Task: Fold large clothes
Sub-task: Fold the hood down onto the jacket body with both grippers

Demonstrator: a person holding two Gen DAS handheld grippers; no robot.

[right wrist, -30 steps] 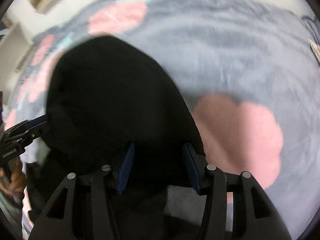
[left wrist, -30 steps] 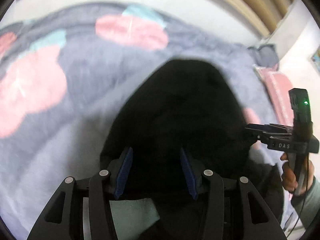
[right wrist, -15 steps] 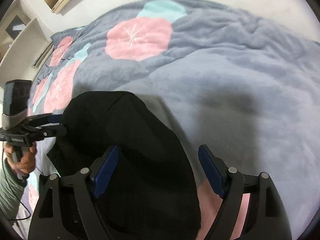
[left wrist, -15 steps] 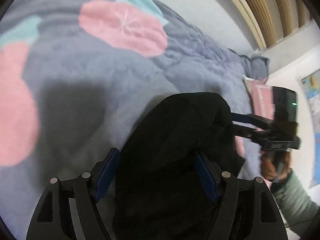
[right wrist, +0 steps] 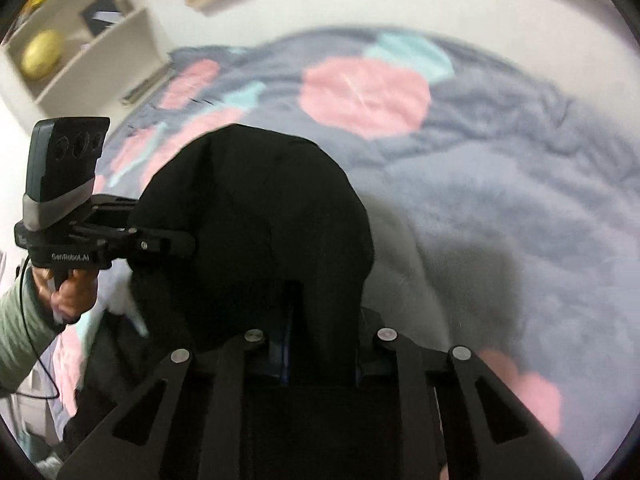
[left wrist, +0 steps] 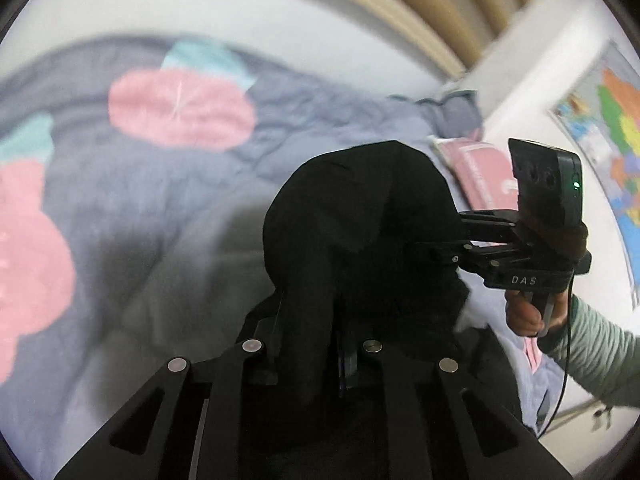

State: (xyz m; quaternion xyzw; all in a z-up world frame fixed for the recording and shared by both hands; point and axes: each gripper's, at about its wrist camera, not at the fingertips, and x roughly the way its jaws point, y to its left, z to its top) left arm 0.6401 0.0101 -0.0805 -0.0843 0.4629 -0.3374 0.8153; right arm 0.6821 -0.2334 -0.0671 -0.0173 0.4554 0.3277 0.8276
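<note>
A large black garment (left wrist: pixel 360 232) hangs bunched between both grippers, lifted above the bed. My left gripper (left wrist: pixel 316 360) is shut on the black garment, its fingers buried in the cloth. My right gripper (right wrist: pixel 320 356) is shut on the same garment (right wrist: pixel 260 220). In the left wrist view the right gripper (left wrist: pixel 452 252) grips the cloth's right side. In the right wrist view the left gripper (right wrist: pixel 180 244) grips its left side. The fingertips are hidden by fabric.
A grey-blue blanket (left wrist: pixel 160 208) with pink flowers and teal leaves covers the bed (right wrist: pixel 500 208). A pink pillow (left wrist: pixel 476 176) lies by the wall, under a map poster (left wrist: pixel 612 128). A white shelf (right wrist: pixel 80 40) holds a yellow ball.
Both grippers were open around the garment half a second ago; now both have shut on it and lifted it off the blanket, drawing closer together.
</note>
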